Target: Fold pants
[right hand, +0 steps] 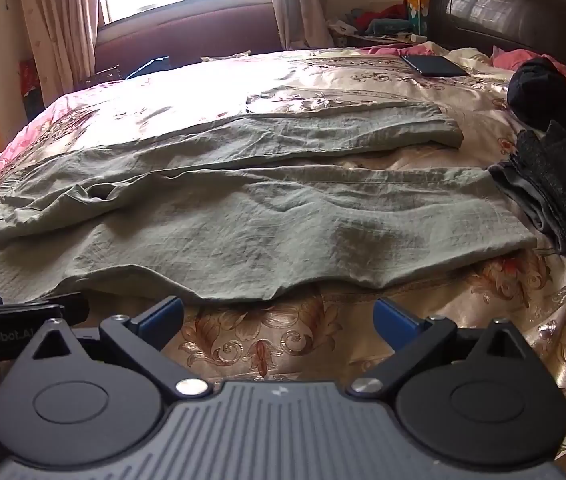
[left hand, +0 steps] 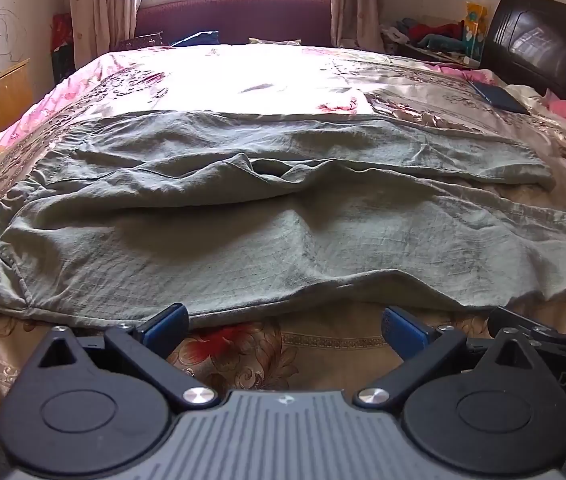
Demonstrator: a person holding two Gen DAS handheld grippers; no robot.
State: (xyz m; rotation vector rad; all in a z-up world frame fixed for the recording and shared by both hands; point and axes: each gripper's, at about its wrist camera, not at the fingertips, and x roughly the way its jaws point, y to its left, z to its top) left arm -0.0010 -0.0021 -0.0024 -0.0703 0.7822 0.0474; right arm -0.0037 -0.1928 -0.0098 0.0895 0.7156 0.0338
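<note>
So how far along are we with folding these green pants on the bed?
Done: the green pants lie spread flat across the bedspread, waistband to the left and the two legs side by side running right. In hand: nothing yet; the left gripper and right gripper are both open just short of the near hem, touching no cloth. Left: every fold; neither leg is laid over the other yet.

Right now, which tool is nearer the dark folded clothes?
Right. The right tool hovers before the pants, close by the dark clothes; the left tool sits farther left.
</note>
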